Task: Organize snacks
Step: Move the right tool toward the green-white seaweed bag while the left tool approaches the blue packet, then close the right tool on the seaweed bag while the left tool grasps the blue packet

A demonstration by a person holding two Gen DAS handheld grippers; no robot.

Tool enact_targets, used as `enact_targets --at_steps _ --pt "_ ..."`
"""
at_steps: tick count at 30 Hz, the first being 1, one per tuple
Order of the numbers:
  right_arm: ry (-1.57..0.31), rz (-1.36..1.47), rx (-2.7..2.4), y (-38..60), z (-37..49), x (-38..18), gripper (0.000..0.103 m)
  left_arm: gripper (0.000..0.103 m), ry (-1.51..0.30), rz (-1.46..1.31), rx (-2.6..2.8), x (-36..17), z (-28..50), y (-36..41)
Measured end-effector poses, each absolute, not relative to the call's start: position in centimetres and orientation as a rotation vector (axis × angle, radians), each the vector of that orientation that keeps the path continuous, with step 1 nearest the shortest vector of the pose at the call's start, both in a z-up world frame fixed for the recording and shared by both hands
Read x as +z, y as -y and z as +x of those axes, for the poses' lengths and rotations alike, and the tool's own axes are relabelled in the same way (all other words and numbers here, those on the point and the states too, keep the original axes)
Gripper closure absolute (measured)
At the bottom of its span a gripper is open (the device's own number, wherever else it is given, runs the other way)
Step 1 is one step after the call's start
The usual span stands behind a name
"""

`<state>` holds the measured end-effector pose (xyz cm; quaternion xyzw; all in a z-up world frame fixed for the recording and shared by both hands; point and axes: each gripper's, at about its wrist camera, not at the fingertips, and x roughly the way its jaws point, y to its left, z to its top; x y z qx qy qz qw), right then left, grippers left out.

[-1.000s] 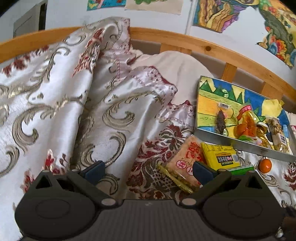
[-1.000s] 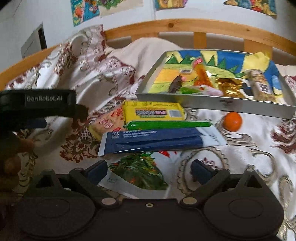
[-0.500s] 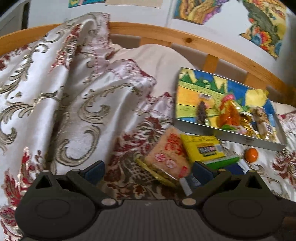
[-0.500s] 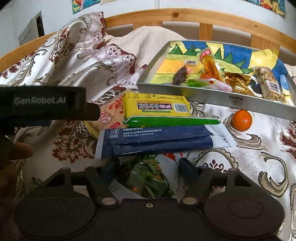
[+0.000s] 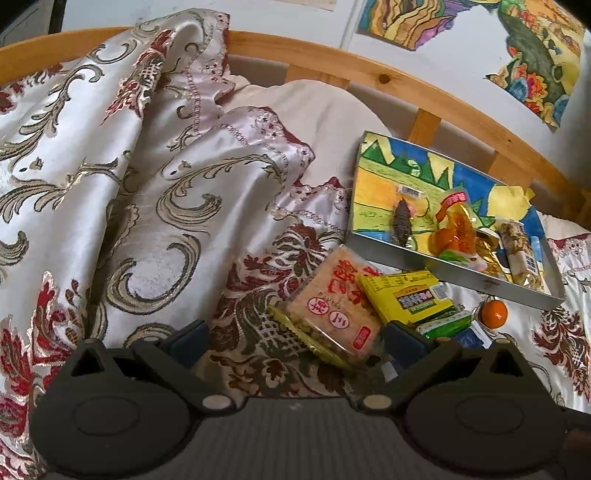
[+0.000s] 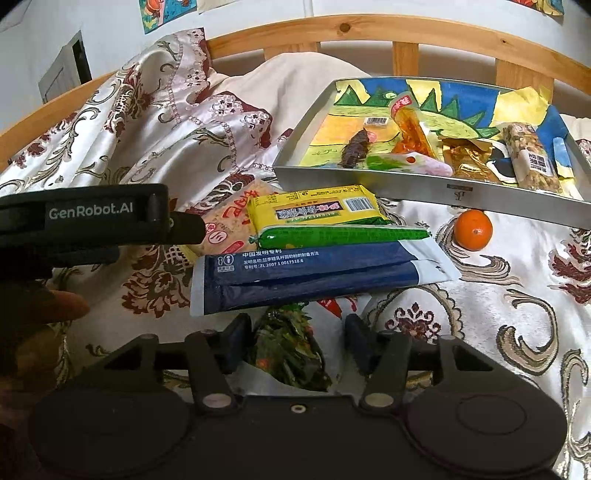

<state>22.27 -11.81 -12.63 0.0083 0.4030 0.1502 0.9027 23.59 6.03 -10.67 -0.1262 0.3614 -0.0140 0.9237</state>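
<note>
My right gripper (image 6: 297, 325) points down at a white packet printed with green leaves (image 6: 291, 350). The packet lies between its closing jaws, and the pads stand a little off its sides. Just beyond lie a dark blue packet (image 6: 314, 273), a green stick (image 6: 343, 234), a yellow box (image 6: 314, 210) and an orange cracker packet (image 6: 225, 225). My left gripper (image 5: 293, 334) is open over the bedspread, and the cracker packet (image 5: 332, 306) reaches in between its fingertips. A metal tray (image 6: 424, 186) behind holds several snacks.
A tangerine (image 6: 472, 229) sits on the bedspread in front of the tray. A heaped patterned quilt (image 5: 129, 177) fills the left. A wooden bed rail (image 6: 369, 29) runs behind the tray. The left tool's body (image 6: 92, 218) and a hand (image 6: 55, 306) show at the right view's left.
The right jaws have narrowed from wide open to close around the leaf-print packet. The left view has swung slightly right, bringing the snack pile nearer its middle.
</note>
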Motion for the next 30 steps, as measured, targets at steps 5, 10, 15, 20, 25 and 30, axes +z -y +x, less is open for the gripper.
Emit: enact_targets --at_steps 5,10,15,20,25,30 --pt "-0.866 -0.022 0.346 12.2 22.0 -11.8 0.05 0.001 -0.733 -0.267 -0.106 -10.4 23.3 -5.5" --pt "-0.902 -0.079 0.408 13.7 21.1 -10.7 0.05 0.001 -0.738 -0.276 -0.258 -10.0 22.7 -4.6" --pt "-0.907 -0.184 0.434 16.4 19.1 -9.5 0.05 0.001 -0.759 -0.212 -0.374 -10.0 22.1 -2.6" --pt "-0.889 -0.269 0.419 19.1 17.1 -9.0 0.05 0.001 -0.779 -0.173 -0.482 -10.1 21.1 -0.4" --pt "-0.865 -0.291 0.398 20.6 16.1 -9.2 0.048 0.001 -0.775 -0.166 -0.571 -9.6 20.5 1.7" --pt "-0.879 -0.3 0.389 20.4 16.2 -9.9 0.045 0.001 -0.833 -0.148 -0.581 -9.7 22.1 3.8"
